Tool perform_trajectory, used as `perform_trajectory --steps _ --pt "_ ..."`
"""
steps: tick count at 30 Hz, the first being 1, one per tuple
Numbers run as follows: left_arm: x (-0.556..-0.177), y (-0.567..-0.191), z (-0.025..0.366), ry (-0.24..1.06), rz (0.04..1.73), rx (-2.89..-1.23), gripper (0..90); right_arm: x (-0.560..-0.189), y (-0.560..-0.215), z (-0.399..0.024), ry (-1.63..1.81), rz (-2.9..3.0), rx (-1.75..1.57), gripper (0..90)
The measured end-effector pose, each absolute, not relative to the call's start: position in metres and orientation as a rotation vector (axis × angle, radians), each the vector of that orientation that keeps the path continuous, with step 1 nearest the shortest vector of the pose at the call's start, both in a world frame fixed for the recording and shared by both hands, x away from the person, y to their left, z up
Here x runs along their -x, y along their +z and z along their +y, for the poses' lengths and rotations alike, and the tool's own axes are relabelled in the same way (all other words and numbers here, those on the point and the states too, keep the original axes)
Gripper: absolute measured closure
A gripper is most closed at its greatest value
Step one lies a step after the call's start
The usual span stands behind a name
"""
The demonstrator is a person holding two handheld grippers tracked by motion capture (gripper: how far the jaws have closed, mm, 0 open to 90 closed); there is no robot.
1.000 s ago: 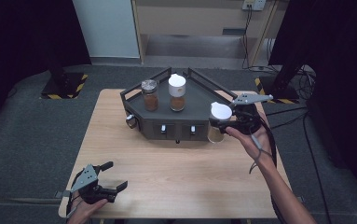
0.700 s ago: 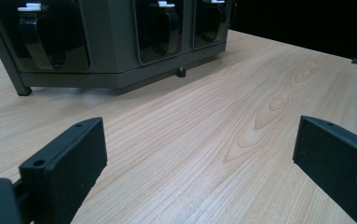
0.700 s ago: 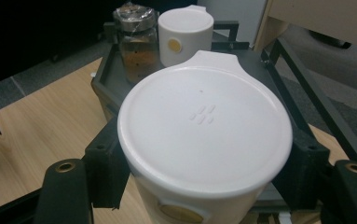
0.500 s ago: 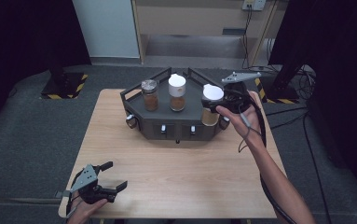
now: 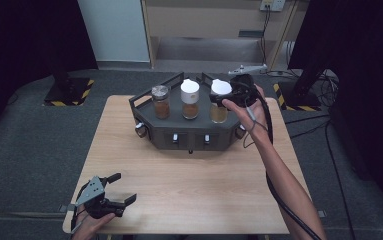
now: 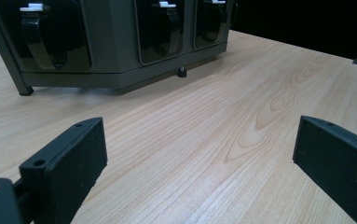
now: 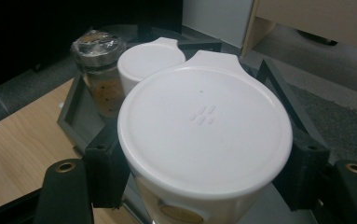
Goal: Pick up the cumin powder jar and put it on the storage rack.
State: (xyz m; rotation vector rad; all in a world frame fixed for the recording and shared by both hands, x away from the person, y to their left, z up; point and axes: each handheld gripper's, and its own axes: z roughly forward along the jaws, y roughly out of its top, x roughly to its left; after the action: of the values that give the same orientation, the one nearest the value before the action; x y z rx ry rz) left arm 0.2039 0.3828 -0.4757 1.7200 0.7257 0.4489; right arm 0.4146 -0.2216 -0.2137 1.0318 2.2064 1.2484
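currently right hand-held gripper [image 7: 204, 168] pinching white-lidded jar [image 5: 220, 104] at right end of dark rack [image 5: 189, 131], beside two other jars. left hand-held gripper [image 5: 113, 194] spread, idle over worktop [image 5: 189, 190] near corner. risk: smooth lid slips from jaws, jar tips, knocks neighbour [image 5: 190, 99]. light wood worktop, grey carpet, dark surroundings.

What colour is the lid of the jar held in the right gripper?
White, on the brown-filled spice jar; clearest in the right gripper view.
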Motion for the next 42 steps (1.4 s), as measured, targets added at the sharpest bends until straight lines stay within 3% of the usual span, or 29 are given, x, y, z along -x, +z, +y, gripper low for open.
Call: perform_trajectory --steps 17,42 --pt "-0.204 -0.476 0.383 0.446 0.731 -1.715 1.6 -0.449 -0.233 -0.206 1.183 2.172 -1.105 30.5" --pt "-0.204 -0.476 0.383 0.447 0.731 -1.719 1.6 -0.462 -0.253 -0.211 1.179 2.162 -1.154 30.5"
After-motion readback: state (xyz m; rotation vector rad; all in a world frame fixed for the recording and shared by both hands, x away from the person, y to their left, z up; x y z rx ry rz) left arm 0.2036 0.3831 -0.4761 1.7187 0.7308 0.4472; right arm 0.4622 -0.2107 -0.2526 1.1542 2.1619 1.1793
